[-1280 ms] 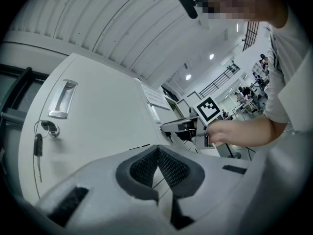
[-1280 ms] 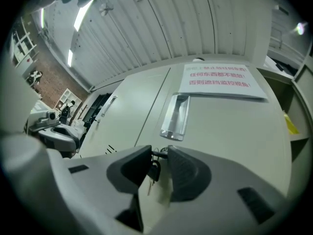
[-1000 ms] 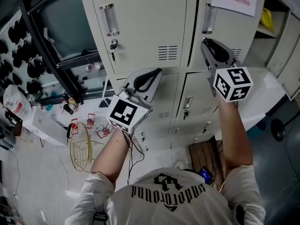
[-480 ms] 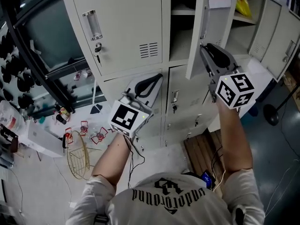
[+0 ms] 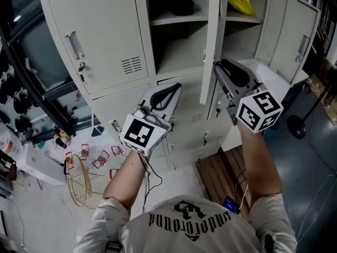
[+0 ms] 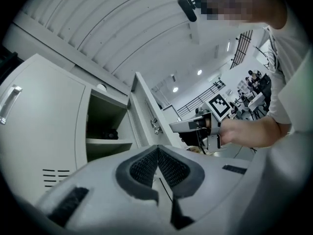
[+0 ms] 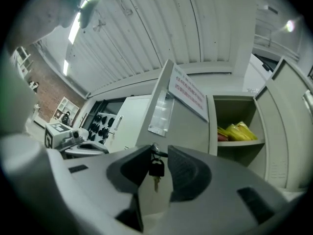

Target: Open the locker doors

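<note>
Pale flooring [image 5: 47, 204] runs under a bank of cream steel lockers [image 5: 174, 51], seen steeply from above. A gold wire basket [image 5: 79, 178] lies at eight o'clock and a brown wooden pallet [image 5: 221, 170] at five o'clock.

At eleven o'clock the cream locker door with a chrome bar handle [image 5: 100, 36] sits shut. On its three o'clock side a compartment stands open, with a shelf across it and something dark on the shelf that I cannot make out. The cream locker door with a white notice in red print [image 7: 188, 116] stands swung out toward the person and shows edge-on at twelve o'clock in the head view. Past it, at one o'clock, another open compartment holds yellow packets [image 5: 239, 3] on its shelf. More cream doors [image 5: 295, 33] hang open at two o'clock.

The right tongs [image 5: 218, 67] meet the swung-out door at its free edge. In the right gripper view their pads sit on either side of the small silver key with a black fob [image 7: 156, 169], which sticks out of that door's lock. The jaws have just been easing a little wider, with the key between them.

The left tongs [image 5: 176, 87] hang in front of the lower row of lockers, at the six o'clock side of the open compartment. In the left gripper view their mesh pads [image 6: 146, 168] press together at the tips, with nothing between them.
</note>
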